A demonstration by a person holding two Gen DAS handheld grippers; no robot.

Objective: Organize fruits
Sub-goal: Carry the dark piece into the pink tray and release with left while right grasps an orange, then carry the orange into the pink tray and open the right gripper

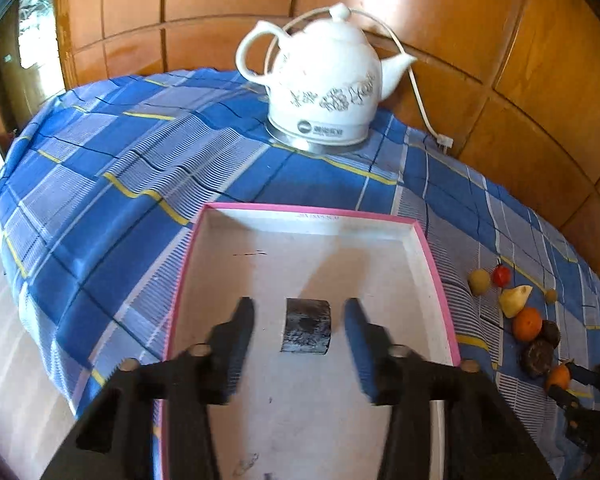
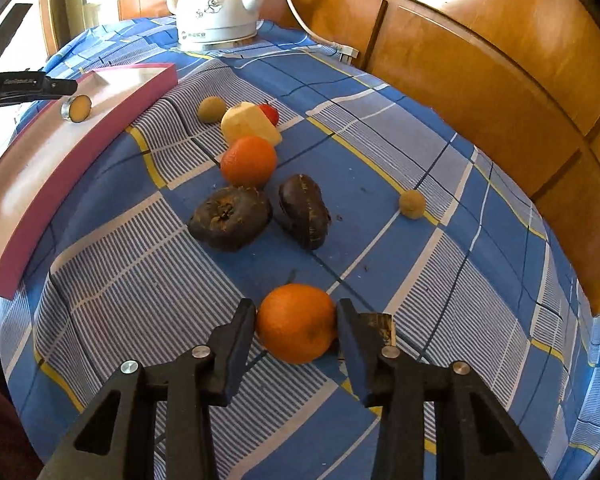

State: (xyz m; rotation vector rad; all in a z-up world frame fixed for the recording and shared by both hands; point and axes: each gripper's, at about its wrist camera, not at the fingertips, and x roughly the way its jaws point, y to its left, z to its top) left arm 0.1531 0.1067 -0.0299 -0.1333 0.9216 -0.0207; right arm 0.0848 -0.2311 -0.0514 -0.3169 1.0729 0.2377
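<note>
- The left hand-held gripper (image 1: pixel 299 326) hangs tilted down over the pink-rimmed tray (image 1: pixel 432 256), jaws apart and gripping nothing.
- A dark-skinned fruit slice (image 1: pixel 306 330) lies on the tray floor between its fingers, clear of both pads (its cut face is yellow in the right wrist view).
- The right hand-held gripper (image 2: pixel 296 322) points steeply down at the bench (image 2: pixel 140 280), its jaws closed in around an orange (image 2: pixel 296 322), pads against the fruit's sides.
- The remaining fruits lie beyond on the checked cloth: a second orange (image 2: pixel 248 161), two dark brown fruits (image 2: pixel 230 223), a pale wedge (image 2: pixel 250 124).
- A white kettle (image 1: pixel 326 94) stands at the far edge.
</note>
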